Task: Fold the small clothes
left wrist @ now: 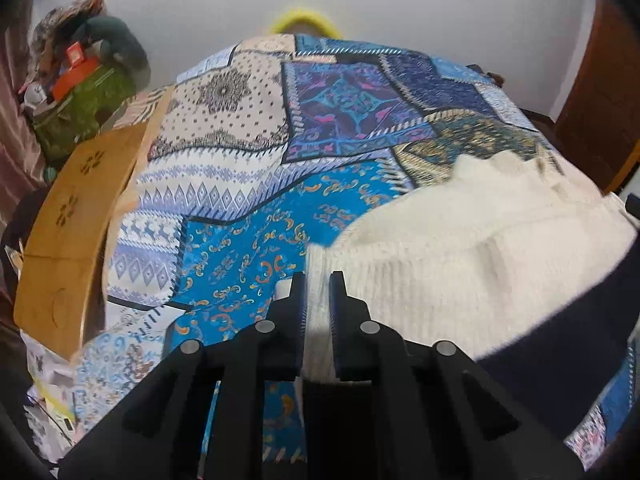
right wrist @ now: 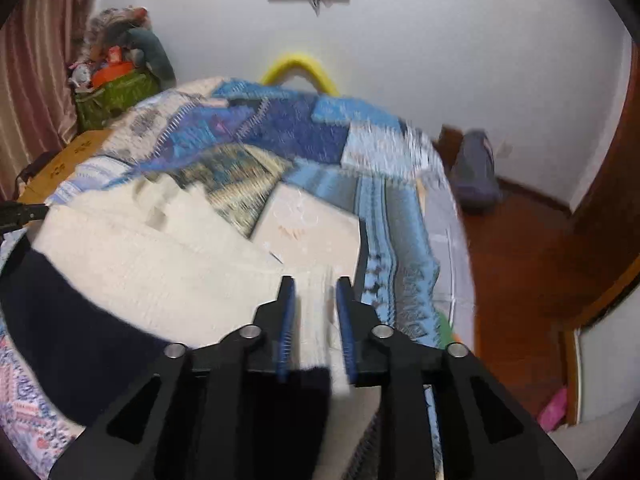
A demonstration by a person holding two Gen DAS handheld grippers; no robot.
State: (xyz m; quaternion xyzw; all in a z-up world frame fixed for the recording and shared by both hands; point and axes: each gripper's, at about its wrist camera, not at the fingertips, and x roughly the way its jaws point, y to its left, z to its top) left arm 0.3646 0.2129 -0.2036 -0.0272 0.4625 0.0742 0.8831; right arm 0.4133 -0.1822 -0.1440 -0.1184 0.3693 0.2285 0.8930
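Note:
A cream knitted sweater with a dark navy lower part lies on a blue patchwork bedspread. My left gripper is shut on the sweater's ribbed left edge, cloth pinched between its fingers. In the right wrist view the sweater spreads to the left. My right gripper is shut on its ribbed right edge, with cream and navy cloth between the fingers. The left gripper's tip shows at the far left edge of the right wrist view. The right wrist view is blurred by motion.
A cardboard box stands at the bed's left side, with a green bag of clutter behind it. A pale folded cloth lies on the bed right of the sweater. The bed's right edge drops to a wooden floor. A yellow hoop rests against the wall.

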